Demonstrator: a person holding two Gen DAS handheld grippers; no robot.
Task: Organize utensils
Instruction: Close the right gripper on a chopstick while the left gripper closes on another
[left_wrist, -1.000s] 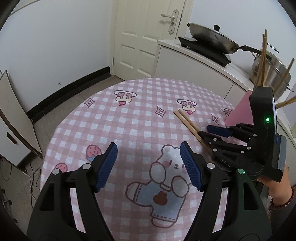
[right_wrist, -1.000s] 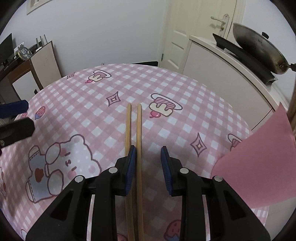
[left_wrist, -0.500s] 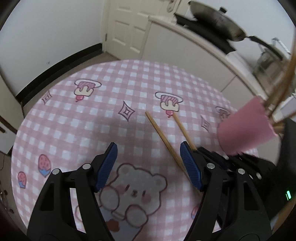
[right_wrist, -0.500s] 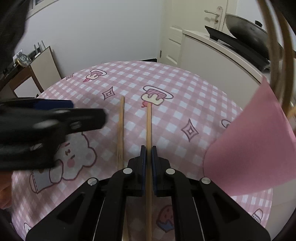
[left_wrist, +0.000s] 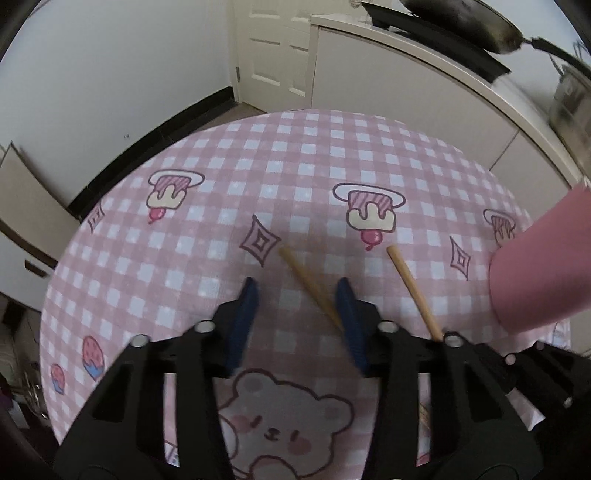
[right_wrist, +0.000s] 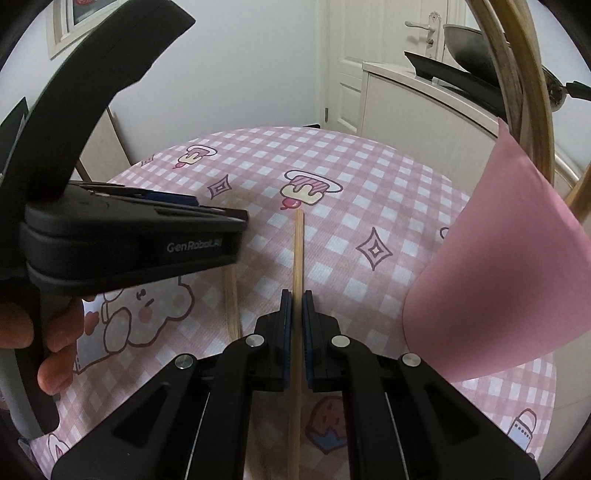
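1. The right gripper (right_wrist: 294, 325) is clamped on one chopstick (right_wrist: 297, 254), which runs straight out from between the blue pads over the bench (right_wrist: 332, 155).
2. The left gripper (left_wrist: 295, 317) has just been closing; its jaws stand partly apart, and a second chopstick (left_wrist: 308, 288) lies slanted between them, its near end right against the right-hand pad. Whether that pad presses on it I cannot tell.
3. In the left view the two chopsticks fan apart. The pink holder (left_wrist: 535, 273) stands just beside them at the bench's right edge.
4. Only the right view shows the left gripper's housing, lettered "GenRobot.AI", a hand (right_wrist: 55, 332) around its grip, and more chopsticks (right_wrist: 524, 92) rising out of the pink holder.
5. Open checked cloth stretches ahead to the round far edge; a white cabinet (left_wrist: 406, 92) with a pan (left_wrist: 461, 18) on it stands close behind.
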